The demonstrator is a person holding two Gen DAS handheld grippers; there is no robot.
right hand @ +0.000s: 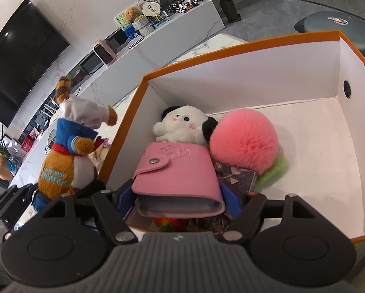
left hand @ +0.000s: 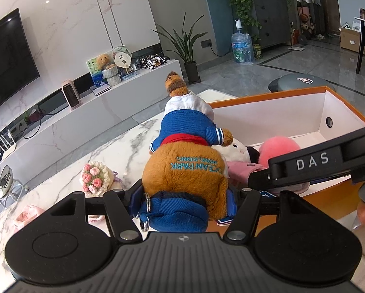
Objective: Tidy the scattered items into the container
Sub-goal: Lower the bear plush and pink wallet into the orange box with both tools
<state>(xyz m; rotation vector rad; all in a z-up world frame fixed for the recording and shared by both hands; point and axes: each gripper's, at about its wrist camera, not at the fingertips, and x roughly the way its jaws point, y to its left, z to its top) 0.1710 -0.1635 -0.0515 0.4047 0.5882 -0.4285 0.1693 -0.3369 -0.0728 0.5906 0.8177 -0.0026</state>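
A: Starting nearest the lens: left tongs (left hand: 186, 196) pinching the brown plush animal in a blue sailor top and white hat (left hand: 182, 168), blue pads pressed into its flanks. Toy hangs head-away from the camera, teal stitched lettering on its back, a blue fabric pouch with a metal ring at the near end.

B: Where does it sit against the container?

A: Outside the orange cardboard box with white inside walls (right hand: 255, 78), just beside its left wall, above the white marble-veined desk (left hand: 119, 151). Not in yet.

B: Right side?

A: Right tongs (right hand: 180, 201) inside the box's near end, straddling the pink snap-button card wallet (right hand: 180, 175). Fingers (right hand: 231, 199) spread on either flank; cannot tell if the pads press on it. Wallet lies on a dark patterned booklet (right hand: 236, 174).

B: Beyond the wallet?

A: White and black plush panda (right hand: 182, 124) touching the wallet's far edge, beside it a pink fluffy pompom with a green tuft (right hand: 243, 141). Far half of the box floor is bare.

B: Loose items on the desk?

A: A crocheted cream bouquet with pink roses (left hand: 97, 178), left of the plush. Farther off, a low white TV cabinet (left hand: 89, 112) and a wall-mounted black television (left hand: 6, 61).
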